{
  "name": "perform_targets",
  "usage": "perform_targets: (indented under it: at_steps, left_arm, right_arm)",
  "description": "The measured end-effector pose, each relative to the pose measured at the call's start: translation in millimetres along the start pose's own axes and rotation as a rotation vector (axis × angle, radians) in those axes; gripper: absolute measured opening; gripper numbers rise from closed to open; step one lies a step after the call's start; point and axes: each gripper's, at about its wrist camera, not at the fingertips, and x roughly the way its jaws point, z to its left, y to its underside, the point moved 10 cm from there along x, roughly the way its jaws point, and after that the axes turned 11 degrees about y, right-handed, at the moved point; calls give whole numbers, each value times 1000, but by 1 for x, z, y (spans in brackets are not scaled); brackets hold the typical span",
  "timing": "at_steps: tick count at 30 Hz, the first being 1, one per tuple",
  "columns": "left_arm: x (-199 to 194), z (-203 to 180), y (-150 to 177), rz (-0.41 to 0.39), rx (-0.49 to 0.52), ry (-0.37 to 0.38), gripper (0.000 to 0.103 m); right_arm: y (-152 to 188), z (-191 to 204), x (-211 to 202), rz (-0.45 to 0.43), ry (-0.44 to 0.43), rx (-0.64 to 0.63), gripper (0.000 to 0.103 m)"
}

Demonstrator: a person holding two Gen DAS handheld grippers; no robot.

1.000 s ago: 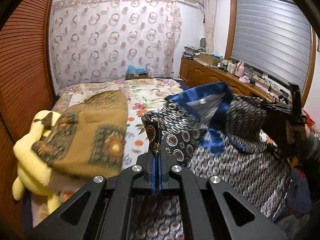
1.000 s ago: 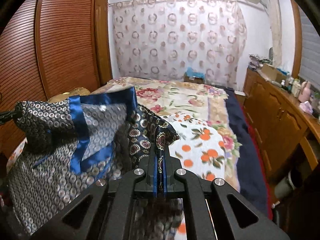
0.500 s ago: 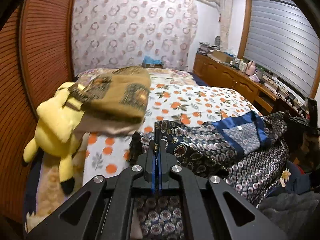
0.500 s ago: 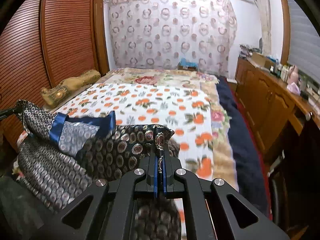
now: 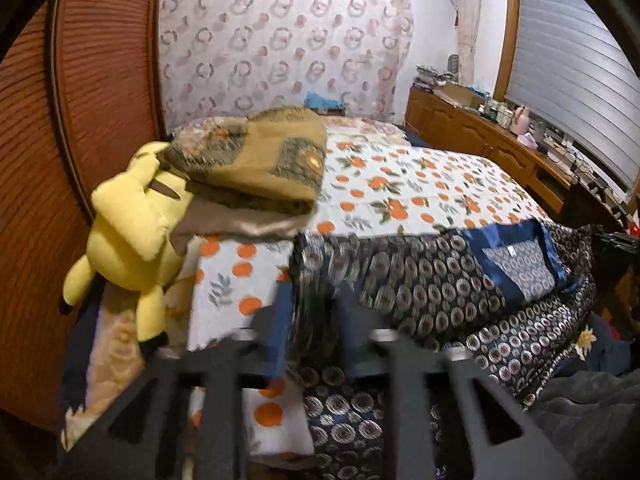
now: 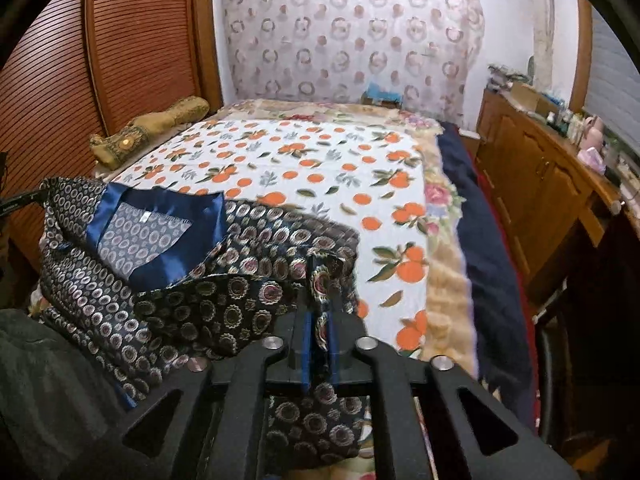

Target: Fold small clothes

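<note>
A dark patterned garment (image 5: 432, 280) with a blue satin collar (image 5: 504, 232) lies spread across the near end of the bed; it also shows in the right wrist view (image 6: 168, 292). My left gripper (image 5: 312, 320) is blurred, its jaws apart, with the garment's edge lying between them. My right gripper (image 6: 318, 328) has its jaws slightly parted, with a fold of the same garment between them at its right corner.
The bed has an orange-print sheet (image 5: 400, 184). A yellow plush toy (image 5: 132, 232) and a folded brown blanket (image 5: 260, 164) sit at the bed's left edge by the wooden wardrobe (image 5: 80, 120). A wooden sideboard (image 6: 540, 184) runs along the right.
Both grippers lowered the garment from the air onto the bed, where it now lies spread out. The left jaws have opened; the right jaws have parted slightly.
</note>
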Motion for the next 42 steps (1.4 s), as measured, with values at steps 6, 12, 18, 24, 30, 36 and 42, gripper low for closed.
perform_targets:
  at_steps: [6,12,18,24,30,36,42]
  left_arm:
    - [-3,8,-28,-51,23,-9,79]
    - [33,22,-46,-13,35,-19,80]
    - [77,38,-43,76,7,-7,80]
    - [102,40,-19,160,-16,11,79]
    - [109,36,-3,204,-20,22,79]
    - [112,33,5,227,-21,40,79]
    - [112,21,8,238,-24,112,41]
  right_arm:
    - [-35,-9,-21,-96,29,2,51]
    - [-52,-11,6,-86,51,10,61]
    - [-38,-5,52,-1,34,12,61]
    - [-27,-10,83,100,-1,35,61]
    - [-19,-8,94,150,-17,43,61]
    - [-13,-2,101,166,-37,33,61]
    - [-12,14,105,167,-67,-24,50]
